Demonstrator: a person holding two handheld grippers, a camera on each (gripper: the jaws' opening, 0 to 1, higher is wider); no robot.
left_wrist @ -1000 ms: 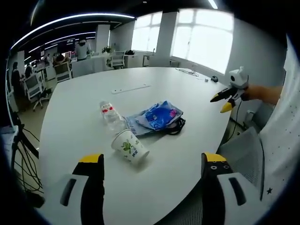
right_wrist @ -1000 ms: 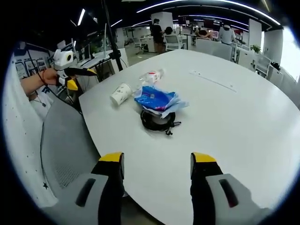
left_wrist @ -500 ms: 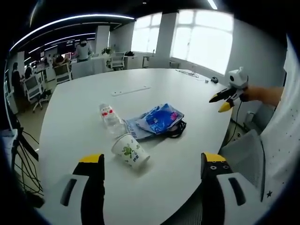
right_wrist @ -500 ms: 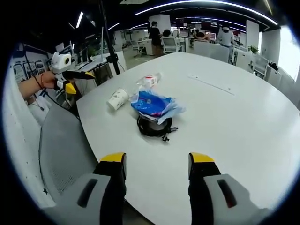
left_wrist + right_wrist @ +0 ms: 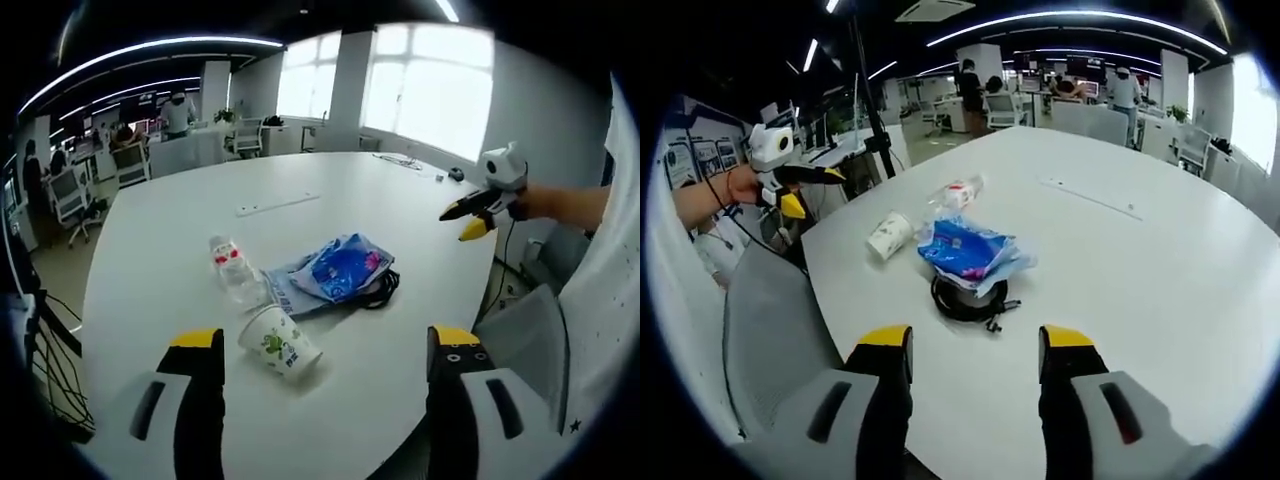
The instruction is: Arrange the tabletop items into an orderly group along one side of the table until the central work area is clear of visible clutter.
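left gripper view: paper cup (image 5: 280, 341) lies near table edge (image 5: 440, 385).

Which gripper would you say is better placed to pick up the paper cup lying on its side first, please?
Left, probably. In the left gripper view the paper cup lies nearest, just ahead of the open jaws of the left gripper. From the right gripper, the coiled cable and blue bag lie nearer.
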